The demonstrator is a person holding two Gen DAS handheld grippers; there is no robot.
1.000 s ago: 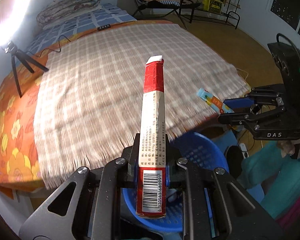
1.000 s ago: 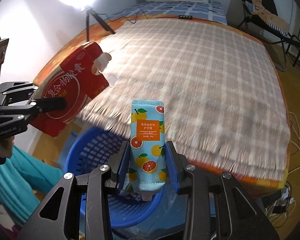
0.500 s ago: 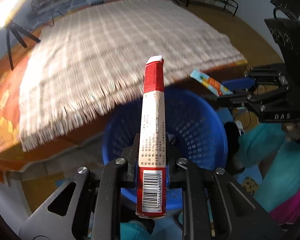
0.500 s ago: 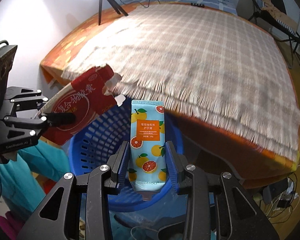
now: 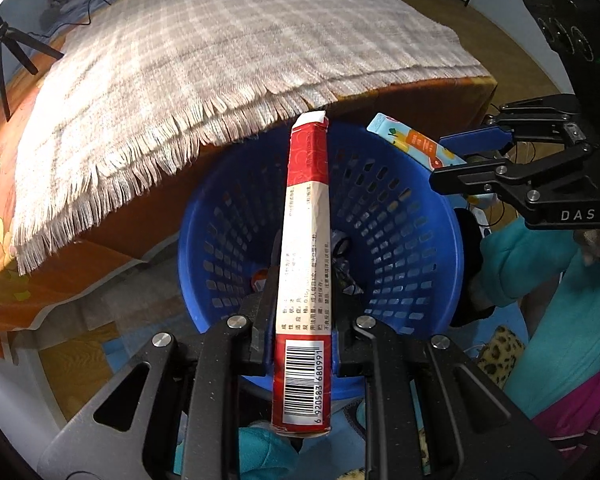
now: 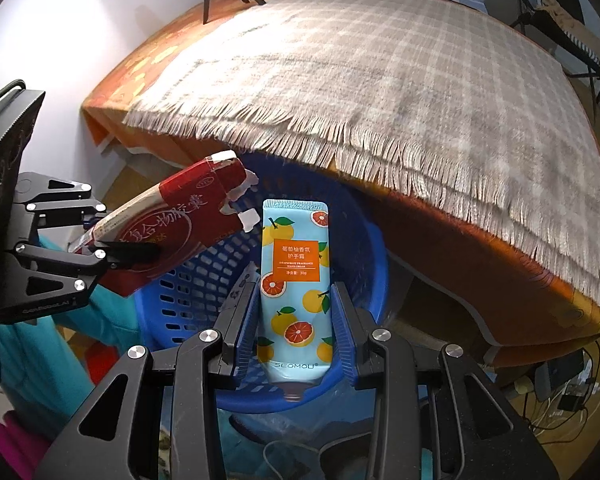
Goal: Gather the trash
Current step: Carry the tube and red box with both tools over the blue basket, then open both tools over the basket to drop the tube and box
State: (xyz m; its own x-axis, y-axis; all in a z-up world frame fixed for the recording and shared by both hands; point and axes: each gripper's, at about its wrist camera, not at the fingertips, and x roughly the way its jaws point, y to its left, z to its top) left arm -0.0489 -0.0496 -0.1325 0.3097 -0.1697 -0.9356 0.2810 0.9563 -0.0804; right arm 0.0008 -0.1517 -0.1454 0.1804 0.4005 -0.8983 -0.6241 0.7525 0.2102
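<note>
My left gripper (image 5: 302, 320) is shut on a flat red and white box (image 5: 306, 248) and holds it over the blue basket (image 5: 412, 240). The box and left gripper also show in the right wrist view (image 6: 172, 232). My right gripper (image 6: 296, 320) is shut on a light blue hand cream tube with orange fruit prints (image 6: 296, 276), above the same blue basket (image 6: 180, 300). In the left wrist view the tube (image 5: 416, 146) and the right gripper (image 5: 480, 156) hang over the basket's far right rim. Small bits of trash (image 5: 342, 264) lie in the basket.
The bed with a checked, fringed blanket (image 5: 220, 52) over an orange sheet (image 6: 460, 248) overhangs the basket's far side. A tripod (image 5: 4, 52) stands on the bed. Teal clothing (image 5: 540, 280) is by the basket. Cables and a power strip (image 6: 568, 384) lie on the floor.
Both grippers have tilted down and come away from the bed, from over the blanket to over the blue basket. Both still hold their items.
</note>
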